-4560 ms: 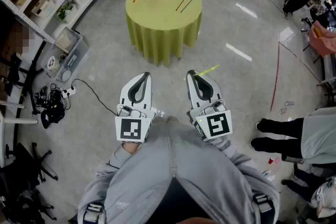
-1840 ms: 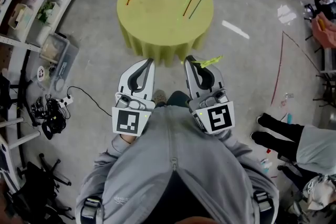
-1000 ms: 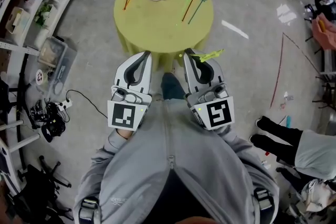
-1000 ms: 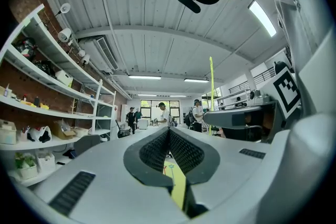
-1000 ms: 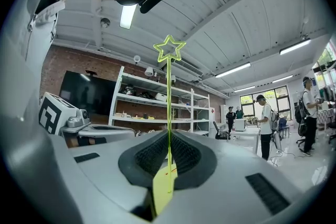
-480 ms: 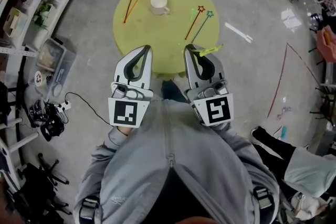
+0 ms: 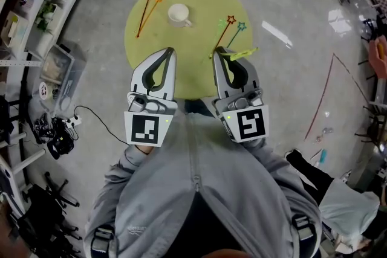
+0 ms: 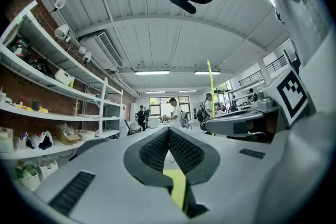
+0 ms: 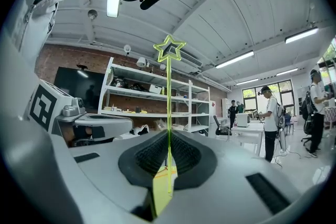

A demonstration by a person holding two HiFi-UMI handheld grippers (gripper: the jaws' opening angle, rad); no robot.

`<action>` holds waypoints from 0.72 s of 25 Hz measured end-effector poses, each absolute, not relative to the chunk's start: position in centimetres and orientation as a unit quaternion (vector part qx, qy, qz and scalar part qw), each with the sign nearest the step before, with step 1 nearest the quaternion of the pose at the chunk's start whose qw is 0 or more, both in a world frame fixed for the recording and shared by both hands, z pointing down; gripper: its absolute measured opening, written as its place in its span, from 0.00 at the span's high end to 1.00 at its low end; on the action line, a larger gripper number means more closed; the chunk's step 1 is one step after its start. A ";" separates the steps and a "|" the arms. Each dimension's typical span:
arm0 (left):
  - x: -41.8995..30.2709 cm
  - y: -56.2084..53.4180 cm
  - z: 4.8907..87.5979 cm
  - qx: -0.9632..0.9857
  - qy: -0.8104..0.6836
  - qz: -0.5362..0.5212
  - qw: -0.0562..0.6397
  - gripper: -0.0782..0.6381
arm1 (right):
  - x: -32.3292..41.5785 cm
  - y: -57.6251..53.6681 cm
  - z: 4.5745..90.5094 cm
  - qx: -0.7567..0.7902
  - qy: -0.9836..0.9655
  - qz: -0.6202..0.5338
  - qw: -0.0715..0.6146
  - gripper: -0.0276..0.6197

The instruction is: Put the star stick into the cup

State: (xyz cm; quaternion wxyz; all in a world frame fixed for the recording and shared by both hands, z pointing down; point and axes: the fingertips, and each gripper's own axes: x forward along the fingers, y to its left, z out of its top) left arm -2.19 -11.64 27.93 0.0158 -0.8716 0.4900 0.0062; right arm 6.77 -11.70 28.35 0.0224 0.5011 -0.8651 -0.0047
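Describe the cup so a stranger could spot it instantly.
Find the round yellow-green table. The cup stands on its far half, between the left star sticks and the right star sticks. It alone is white and handled; the rest are thin sticks.

Your round worktop (image 7: pixel 181 54), draped in a yellow-green cloth, stands on the grey floor (image 7: pixel 97 93). Toward its far side you have a white cup (image 7: pixel 179 13) standing upright. Left of the cup lies a left pair of star sticks (image 7: pixel 144 15) side by side, and to its right a right pair of star sticks (image 7: pixel 221 38), one star orange and one teal.
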 end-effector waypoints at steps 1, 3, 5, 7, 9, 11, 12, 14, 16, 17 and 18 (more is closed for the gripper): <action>-1.9 -12.3 27.9 -0.871 0.492 0.006 0.017 0.87 | 7.1 -12.4 28.4 0.500 -0.866 -0.005 0.022 0.90; -1.5 -13.5 28.0 -0.869 0.495 0.003 0.017 0.87 | 7.5 -13.9 28.4 0.496 -0.868 -0.005 0.020 0.90; -1.1 -14.7 28.2 -0.867 0.498 0.001 0.017 0.87 | 7.7 -15.3 28.6 0.490 -0.872 -0.006 0.021 0.90; -0.8 -16.0 28.4 -0.864 0.502 -0.001 0.018 0.87 | 7.9 -16.6 28.8 0.482 -0.876 -0.006 0.024 0.90; -0.6 -17.3 28.5 -0.861 0.508 -0.003 0.018 0.87 | 8.1 -18.0 29.0 0.474 -0.880 -0.005 0.024 0.90; -0.4 -18.3 28.6 -0.858 0.513 -0.005 0.020 0.87 | 8.2 -19.3 28.9 0.469 -0.883 -0.006 0.015 0.90; -0.3 -18.6 28.7 -0.856 0.516 -0.007 0.021 0.87 | 8.2 -19.8 28.7 0.467 -0.884 -0.007 0.007 0.90; -0.1 -19.1 28.7 -0.854 0.519 -0.009 0.021 0.87 | 8.3 -20.5 28.5 0.464 -0.886 -0.007 0.002 0.90; 0.0 -19.3 28.7 -0.853 0.521 -0.013 0.021 0.87 | 8.5 -20.7 28.7 0.459 -0.888 -0.005 0.007 0.90; 0.0 -19.4 28.7 -0.853 0.522 -0.015 0.021 0.87 | 8.5 -20.8 28.9 0.457 -0.889 -0.004 0.011 0.90; -0.1 -19.5 28.7 -0.852 0.522 -0.016 0.021 0.87 | 8.5 -20.9 29.0 0.455 -0.891 -0.003 0.014 0.90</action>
